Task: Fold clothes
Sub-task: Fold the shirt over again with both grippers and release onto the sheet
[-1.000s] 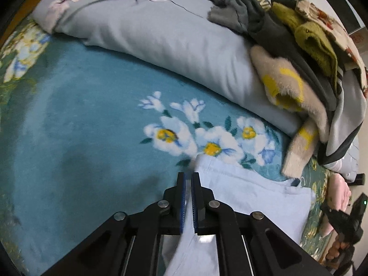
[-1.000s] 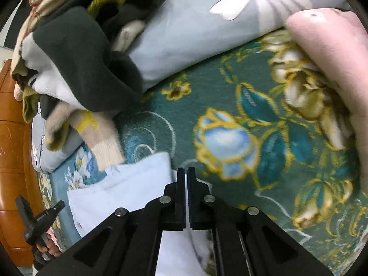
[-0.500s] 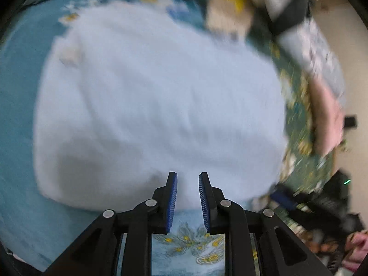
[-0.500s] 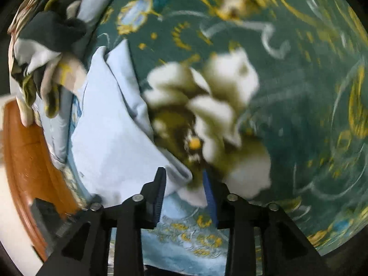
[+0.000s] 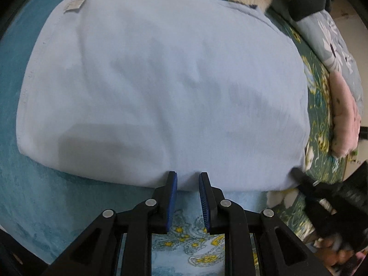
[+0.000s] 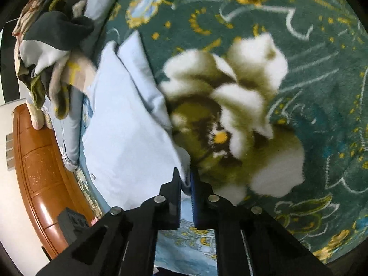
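A light blue garment [image 5: 161, 87] lies folded flat on the floral blanket, with a small label [image 5: 74, 4] near its far left corner. My left gripper [image 5: 187, 178] is open at the garment's near edge, with nothing between its blue pads. In the right wrist view the same garment [image 6: 124, 133] lies to the left, and my right gripper [image 6: 185, 179] has its jaws narrowly apart around the garment's near right corner. The right gripper also shows in the left wrist view [image 5: 331, 207] at the lower right.
A heap of mixed clothes [image 6: 50, 53] lies on a grey floral pillow [image 5: 331, 36] beyond the garment. A pink cloth [image 5: 345, 119] lies at the right. A wooden headboard [image 6: 36, 165] borders the bed. The blanket [image 6: 299, 92] spreads to the right.
Both grippers let go of the far edge and pulled back to the garment's near edge. Both opened; the right one has since narrowed around the near right corner.
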`<action>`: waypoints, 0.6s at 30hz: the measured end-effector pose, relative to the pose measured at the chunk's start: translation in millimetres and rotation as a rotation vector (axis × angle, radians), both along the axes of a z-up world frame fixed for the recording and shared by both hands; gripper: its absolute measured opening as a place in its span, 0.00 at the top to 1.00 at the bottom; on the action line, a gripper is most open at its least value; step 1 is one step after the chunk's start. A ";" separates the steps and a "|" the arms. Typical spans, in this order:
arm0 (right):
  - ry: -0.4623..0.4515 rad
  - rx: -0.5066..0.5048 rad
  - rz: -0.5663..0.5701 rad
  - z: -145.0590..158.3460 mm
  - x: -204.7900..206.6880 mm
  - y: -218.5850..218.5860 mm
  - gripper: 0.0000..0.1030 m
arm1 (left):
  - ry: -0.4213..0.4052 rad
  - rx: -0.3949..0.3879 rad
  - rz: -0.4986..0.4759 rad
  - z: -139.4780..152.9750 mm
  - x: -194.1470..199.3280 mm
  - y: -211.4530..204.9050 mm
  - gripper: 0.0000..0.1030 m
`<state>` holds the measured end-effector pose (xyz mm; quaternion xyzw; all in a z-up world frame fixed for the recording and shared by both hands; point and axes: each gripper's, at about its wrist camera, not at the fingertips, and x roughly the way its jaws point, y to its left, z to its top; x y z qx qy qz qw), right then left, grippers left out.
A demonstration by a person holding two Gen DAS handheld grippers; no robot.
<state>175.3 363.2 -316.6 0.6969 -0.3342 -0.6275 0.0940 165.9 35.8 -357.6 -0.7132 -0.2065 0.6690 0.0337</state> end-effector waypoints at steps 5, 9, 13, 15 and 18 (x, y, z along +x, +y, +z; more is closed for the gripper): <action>0.114 -0.021 0.073 38.9 -19.6 -40.9 0.95 | -0.048 0.097 0.069 -6.3 -3.2 -18.4 0.78; 0.174 0.008 0.174 57.3 -32.8 -89.5 0.95 | -0.062 0.193 0.189 -2.2 6.3 -59.5 0.78; 0.272 0.027 0.302 85.3 -32.6 -145.4 0.95 | -0.006 0.226 0.318 18.8 25.4 -125.7 0.77; 0.342 0.015 0.422 103.8 -22.5 -182.1 0.95 | 0.015 0.218 0.382 28.4 35.4 -168.8 0.73; 0.418 -0.013 0.675 118.3 11.3 -249.7 0.95 | 0.022 0.198 0.457 37.1 42.6 -218.8 0.70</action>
